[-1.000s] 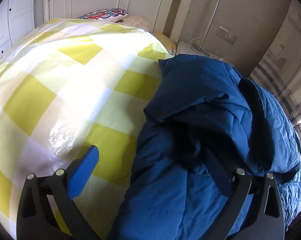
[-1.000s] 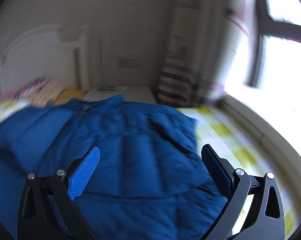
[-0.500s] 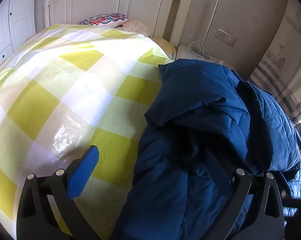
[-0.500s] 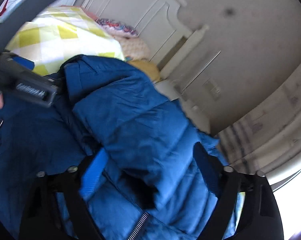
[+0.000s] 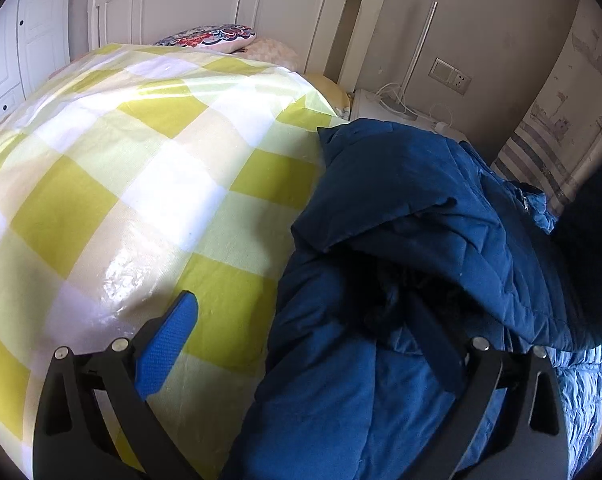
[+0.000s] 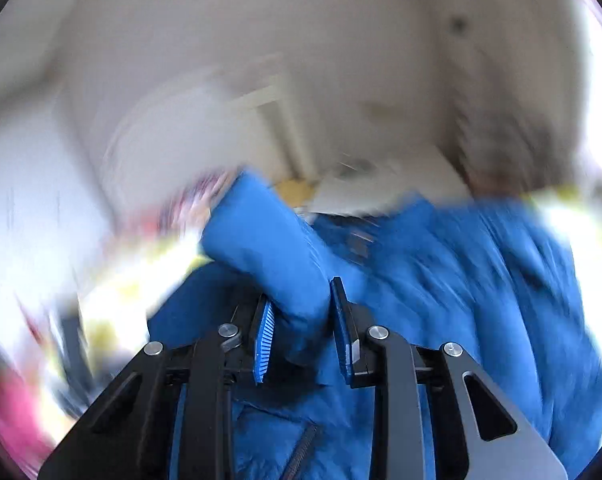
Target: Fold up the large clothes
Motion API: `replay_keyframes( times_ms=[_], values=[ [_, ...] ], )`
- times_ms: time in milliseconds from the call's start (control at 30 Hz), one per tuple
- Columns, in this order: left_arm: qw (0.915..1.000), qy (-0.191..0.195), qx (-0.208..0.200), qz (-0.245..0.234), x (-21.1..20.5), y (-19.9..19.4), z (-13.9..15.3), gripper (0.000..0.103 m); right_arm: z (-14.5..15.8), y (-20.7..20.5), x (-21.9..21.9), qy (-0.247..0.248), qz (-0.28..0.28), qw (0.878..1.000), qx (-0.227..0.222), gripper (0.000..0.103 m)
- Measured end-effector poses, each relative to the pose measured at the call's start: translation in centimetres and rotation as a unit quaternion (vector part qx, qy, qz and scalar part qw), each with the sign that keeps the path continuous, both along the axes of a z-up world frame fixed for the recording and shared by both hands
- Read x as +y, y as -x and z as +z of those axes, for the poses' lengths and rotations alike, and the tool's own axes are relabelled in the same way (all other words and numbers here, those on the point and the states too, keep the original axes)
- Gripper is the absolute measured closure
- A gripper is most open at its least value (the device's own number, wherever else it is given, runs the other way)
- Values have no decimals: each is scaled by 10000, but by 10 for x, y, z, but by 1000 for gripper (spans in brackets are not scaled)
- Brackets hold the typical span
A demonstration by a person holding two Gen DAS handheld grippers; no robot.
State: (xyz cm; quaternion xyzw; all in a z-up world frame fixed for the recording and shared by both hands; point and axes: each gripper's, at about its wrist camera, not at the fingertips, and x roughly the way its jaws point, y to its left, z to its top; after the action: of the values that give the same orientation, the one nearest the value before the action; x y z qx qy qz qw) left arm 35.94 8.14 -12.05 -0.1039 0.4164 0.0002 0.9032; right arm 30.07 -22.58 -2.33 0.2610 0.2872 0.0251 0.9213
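- The blue padded jacket (image 5: 401,240) lies crumpled on the right part of the bed, its folds piled over one another, a zip showing near its far right edge.
- It rests on a yellow-and-white checked bedcover (image 5: 141,184), which lies bare to the jacket's left.
- The right gripper (image 6: 301,320) points slightly downward at the jacket (image 6: 441,280); its jaws are closing, with a thick roll of the blue fabric between them and both pads against it. This view is badly blurred.
- The left gripper (image 5: 313,328) tilts steeply down over the jacket's left edge, jaws wide apart; the left pad sits above the bedcover, the right finger is sunk in a dark fold, gripping nothing.
- Beyond stand a white headboard (image 5: 285,20), a patterned pillow (image 5: 209,36) and a wall socket (image 5: 453,76).
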Motion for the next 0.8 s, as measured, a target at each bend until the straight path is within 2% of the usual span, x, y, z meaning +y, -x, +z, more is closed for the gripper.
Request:
replay_keyframes(
  times_ms=[67,133,167,200,267,367,433,467,500,533,567,600,700,800],
  values=[
    [10000,-27,4,-4,-1,0,0,2,-14,2,-23,-42,-51,9990,449,75],
    [10000,-13,6,-8,-1,0,0,2,-34,7,-42,-321,-66,9966,754,70],
    [10000,1,9,-5,0,0,-1,2,-42,8,-48,-516,-27,9953,815,60],
    [10000,21,9,-3,1,0,-1,2,-47,9,-51,-567,-54,9948,845,38],
    [10000,61,14,-4,2,-1,-1,2,-51,14,-55,-681,-132,9956,637,18],
    [9999,126,14,-9,5,-1,-3,2,-48,12,-52,-732,-139,9958,531,18],
    [9999,128,-1,-12,5,-1,-3,2,-49,10,-49,-704,-133,9957,580,22],
    [9999,114,-41,-13,5,0,-2,2,-51,7,-47,-632,-131,9959,635,31],
    [9999,102,-106,-24,5,1,0,3,-52,3,-44,-525,-114,9961,696,46],
    [9998,89,-172,-29,5,3,2,3,-52,3,-43,-453,-107,9966,684,53],
    [9997,76,-232,-29,5,5,4,3,-46,9,-41,-364,-132,9977,552,69],
    [9995,58,-295,-16,5,7,6,3,-38,13,-39,-283,-140,9988,372,73],
    [9987,-68,-499,94,7,14,12,3,-5,34,-41,-216,-268,9991,-231,77],
    [9966,-211,-758,227,9,23,20,3,6,38,-55,-101,-455,9988,-164,77]
  ],
)
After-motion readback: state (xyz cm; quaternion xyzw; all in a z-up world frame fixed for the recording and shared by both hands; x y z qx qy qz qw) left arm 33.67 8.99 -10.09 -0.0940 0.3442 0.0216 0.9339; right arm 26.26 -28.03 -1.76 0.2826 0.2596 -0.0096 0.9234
